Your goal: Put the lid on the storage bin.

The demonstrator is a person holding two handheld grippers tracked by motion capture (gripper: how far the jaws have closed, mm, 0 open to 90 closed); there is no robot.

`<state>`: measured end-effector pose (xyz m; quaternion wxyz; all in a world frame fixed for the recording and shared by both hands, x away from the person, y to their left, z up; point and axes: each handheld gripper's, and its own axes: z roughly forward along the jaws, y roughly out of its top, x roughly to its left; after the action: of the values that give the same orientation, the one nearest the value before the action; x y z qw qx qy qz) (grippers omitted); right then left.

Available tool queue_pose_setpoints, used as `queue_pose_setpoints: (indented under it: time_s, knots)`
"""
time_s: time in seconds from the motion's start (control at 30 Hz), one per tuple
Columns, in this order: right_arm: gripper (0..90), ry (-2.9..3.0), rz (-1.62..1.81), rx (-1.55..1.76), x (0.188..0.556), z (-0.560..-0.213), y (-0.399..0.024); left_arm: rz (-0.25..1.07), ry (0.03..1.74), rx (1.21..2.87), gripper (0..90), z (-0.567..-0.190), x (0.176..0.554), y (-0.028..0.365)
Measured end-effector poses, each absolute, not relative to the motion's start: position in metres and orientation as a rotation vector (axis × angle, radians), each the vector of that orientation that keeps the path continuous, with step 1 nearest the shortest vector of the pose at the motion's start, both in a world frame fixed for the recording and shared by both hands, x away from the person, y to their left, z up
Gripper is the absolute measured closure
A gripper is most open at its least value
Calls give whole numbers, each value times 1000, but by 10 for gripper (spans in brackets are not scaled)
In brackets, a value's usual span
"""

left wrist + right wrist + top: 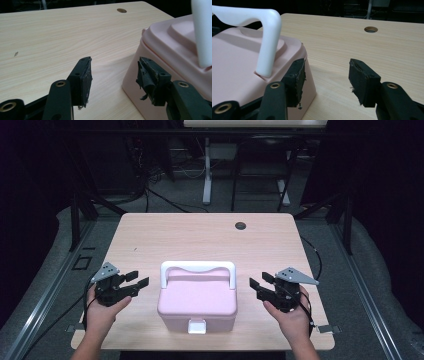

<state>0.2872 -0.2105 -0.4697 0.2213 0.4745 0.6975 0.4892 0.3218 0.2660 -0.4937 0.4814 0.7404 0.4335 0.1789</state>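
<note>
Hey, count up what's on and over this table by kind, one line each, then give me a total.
Pink box with white handle and white latch: 1
Handheld grippers, left gripper and right gripper, both with jaws open: 2
Round hole in the table: 1
Total: 4

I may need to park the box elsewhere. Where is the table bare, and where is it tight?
Bare: the table from the pink box to the far edge with the cable hole. Tight: the strips beside the box, where the left gripper and right gripper flank it.
</note>
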Motion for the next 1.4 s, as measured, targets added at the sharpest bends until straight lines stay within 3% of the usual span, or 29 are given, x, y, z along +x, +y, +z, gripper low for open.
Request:
queue_pose_setpoints:
  time_s: [0.43, 1.4]
  knots:
    - [477, 1931, 1312, 1318, 288, -496, -210, 430, 1104, 1794, 448, -512, 326, 278]
    - [458, 1896, 1237, 1411, 296, -534, -216, 433, 1121, 1847, 444, -541, 331, 261]
